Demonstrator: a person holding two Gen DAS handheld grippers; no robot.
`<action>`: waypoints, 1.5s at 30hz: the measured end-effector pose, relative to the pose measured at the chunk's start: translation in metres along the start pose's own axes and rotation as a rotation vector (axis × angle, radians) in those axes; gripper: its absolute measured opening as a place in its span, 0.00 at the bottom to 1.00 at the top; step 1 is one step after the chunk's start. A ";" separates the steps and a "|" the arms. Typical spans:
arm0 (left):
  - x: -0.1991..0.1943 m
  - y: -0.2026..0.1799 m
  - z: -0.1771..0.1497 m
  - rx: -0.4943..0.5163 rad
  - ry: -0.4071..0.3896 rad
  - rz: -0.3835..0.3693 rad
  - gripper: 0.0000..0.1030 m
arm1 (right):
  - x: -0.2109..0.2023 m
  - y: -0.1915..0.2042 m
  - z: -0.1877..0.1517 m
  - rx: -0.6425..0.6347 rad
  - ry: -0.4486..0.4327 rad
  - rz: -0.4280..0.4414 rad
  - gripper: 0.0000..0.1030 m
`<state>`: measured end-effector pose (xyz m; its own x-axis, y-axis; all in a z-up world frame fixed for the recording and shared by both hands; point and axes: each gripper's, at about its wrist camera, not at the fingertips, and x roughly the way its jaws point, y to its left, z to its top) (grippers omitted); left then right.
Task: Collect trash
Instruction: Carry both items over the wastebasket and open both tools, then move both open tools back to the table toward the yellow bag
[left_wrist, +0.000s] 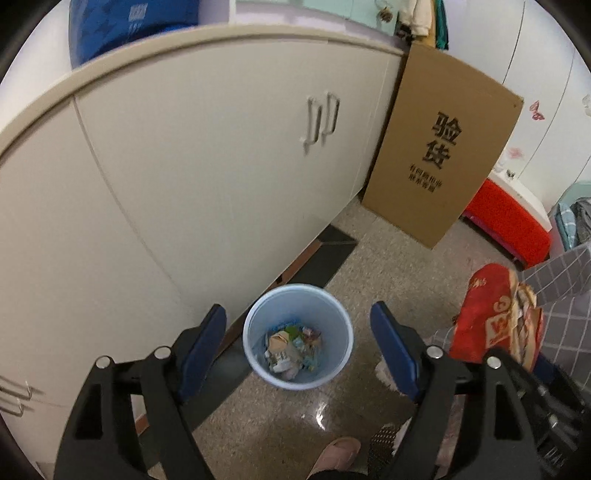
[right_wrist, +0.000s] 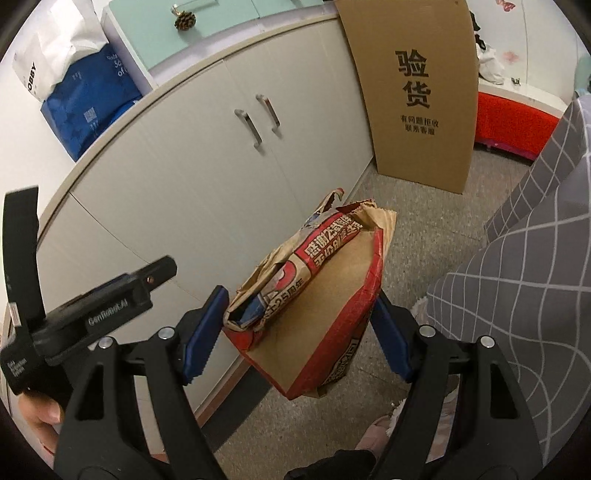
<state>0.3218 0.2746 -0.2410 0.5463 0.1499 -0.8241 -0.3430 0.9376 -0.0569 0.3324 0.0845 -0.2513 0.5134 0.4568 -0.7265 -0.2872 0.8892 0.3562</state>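
A: Where's the crumpled red-and-brown paper bag (right_wrist: 314, 295)?

B: Clamped between the right gripper (right_wrist: 297, 325) pads, it seems, off the floor.

A: The left gripper (left_wrist: 299, 345)?

B: Spread wide, empty, above the round pale-blue plastic bin (left_wrist: 255, 332) holding scraps.

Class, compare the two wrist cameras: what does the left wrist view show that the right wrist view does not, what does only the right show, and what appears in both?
Only the left wrist view shows the light blue waste bin on the floor, scraps inside, framed by the open left gripper. Only the right wrist view shows the pine cone and the right gripper clamped around the paper bag. Both show that bag, the white cabinet and the tall cardboard box.
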 end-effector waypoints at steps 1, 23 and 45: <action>0.002 0.001 -0.003 -0.002 0.008 -0.003 0.76 | 0.001 0.001 -0.002 -0.002 0.006 0.004 0.72; -0.007 0.075 -0.028 -0.180 -0.003 0.101 0.76 | 0.018 0.051 0.020 -0.084 -0.047 0.105 0.75; -0.033 0.066 -0.042 -0.159 -0.013 0.050 0.76 | 0.008 0.026 -0.005 -0.052 0.052 0.047 0.87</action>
<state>0.2490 0.3183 -0.2415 0.5352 0.2000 -0.8207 -0.4857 0.8678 -0.1053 0.3252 0.1113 -0.2511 0.4560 0.4949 -0.7397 -0.3522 0.8636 0.3607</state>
